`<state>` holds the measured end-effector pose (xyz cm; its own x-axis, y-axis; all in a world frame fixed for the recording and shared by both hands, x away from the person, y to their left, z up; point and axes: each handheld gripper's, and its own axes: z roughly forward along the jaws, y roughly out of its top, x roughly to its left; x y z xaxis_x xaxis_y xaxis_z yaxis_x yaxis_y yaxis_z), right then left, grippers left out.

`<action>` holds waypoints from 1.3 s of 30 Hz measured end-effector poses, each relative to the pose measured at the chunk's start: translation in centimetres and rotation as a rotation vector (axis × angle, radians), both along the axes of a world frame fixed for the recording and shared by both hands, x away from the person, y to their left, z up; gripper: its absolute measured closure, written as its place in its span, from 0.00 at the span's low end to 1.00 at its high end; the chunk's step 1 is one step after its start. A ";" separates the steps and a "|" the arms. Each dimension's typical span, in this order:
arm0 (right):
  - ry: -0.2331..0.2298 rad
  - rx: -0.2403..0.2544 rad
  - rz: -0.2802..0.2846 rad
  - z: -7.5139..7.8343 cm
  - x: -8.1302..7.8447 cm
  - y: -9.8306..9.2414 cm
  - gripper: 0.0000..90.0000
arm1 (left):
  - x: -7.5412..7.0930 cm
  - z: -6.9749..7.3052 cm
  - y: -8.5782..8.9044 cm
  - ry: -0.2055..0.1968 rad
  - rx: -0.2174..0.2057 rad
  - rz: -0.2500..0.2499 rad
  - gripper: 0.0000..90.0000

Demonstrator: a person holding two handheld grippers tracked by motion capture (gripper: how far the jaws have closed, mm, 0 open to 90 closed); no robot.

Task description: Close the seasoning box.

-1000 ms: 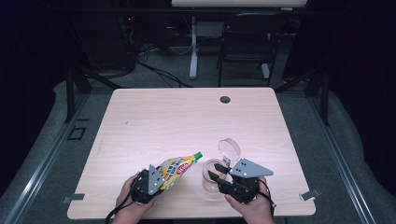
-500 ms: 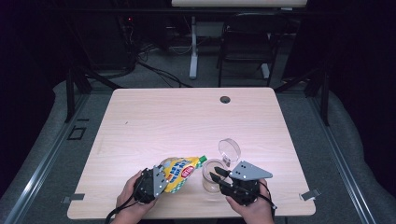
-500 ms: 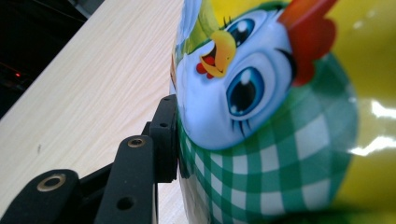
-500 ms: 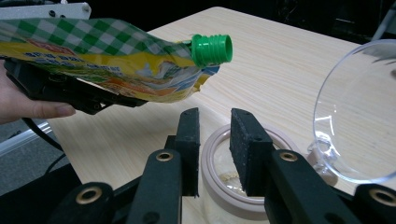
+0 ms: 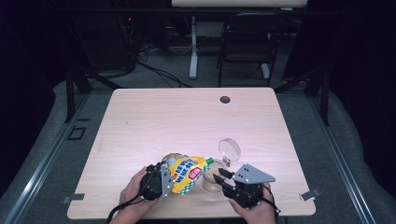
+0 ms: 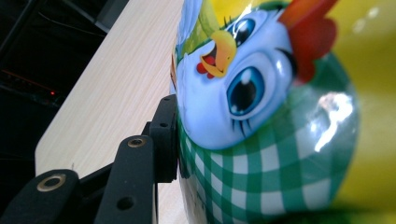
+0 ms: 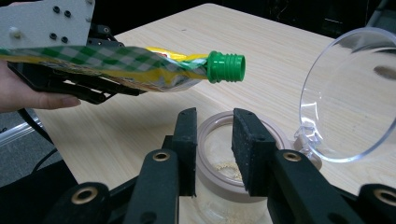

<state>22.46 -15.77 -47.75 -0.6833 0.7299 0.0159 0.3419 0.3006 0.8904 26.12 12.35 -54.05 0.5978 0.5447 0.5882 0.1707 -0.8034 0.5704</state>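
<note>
My left gripper (image 5: 161,181) is shut on a yellow and green checked pouch (image 5: 187,173) printed with a cartoon chicken (image 6: 243,88); one pad (image 6: 166,135) presses its side. The pouch lies nearly level, its green screw cap (image 7: 226,66) over the open glass jar (image 5: 211,184). The jar's clear lid (image 7: 345,93) hangs tipped back on its hinge. A few pale grains lie in the jar's bottom. My right gripper (image 7: 215,140) sits at the jar's near side. Its jaws have just been opening, and the rim (image 7: 275,135) shows through their gap with no pad pressing.
The wooden table (image 5: 187,116) has a round cable hole (image 5: 225,99) near its far edge. Both hands work close to the near edge. A chair (image 5: 247,42) and cables stand on the dark floor beyond.
The pouch has moved right and tipped flatter, bringing its green cap over the jar. The right gripper has stayed by the jar.
</note>
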 end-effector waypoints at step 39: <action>0.023 0.013 -0.014 -0.3 -0.3 -0.8 0.77 | 0.2 -0.7 -2.6 -0.235 0.295 -0.037 0.66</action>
<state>22.20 -16.57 -48.01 -0.6726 0.7389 0.0411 0.3660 0.2838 0.8863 26.34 9.78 -54.76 0.4439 0.3118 0.8401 0.0302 -0.9422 0.3338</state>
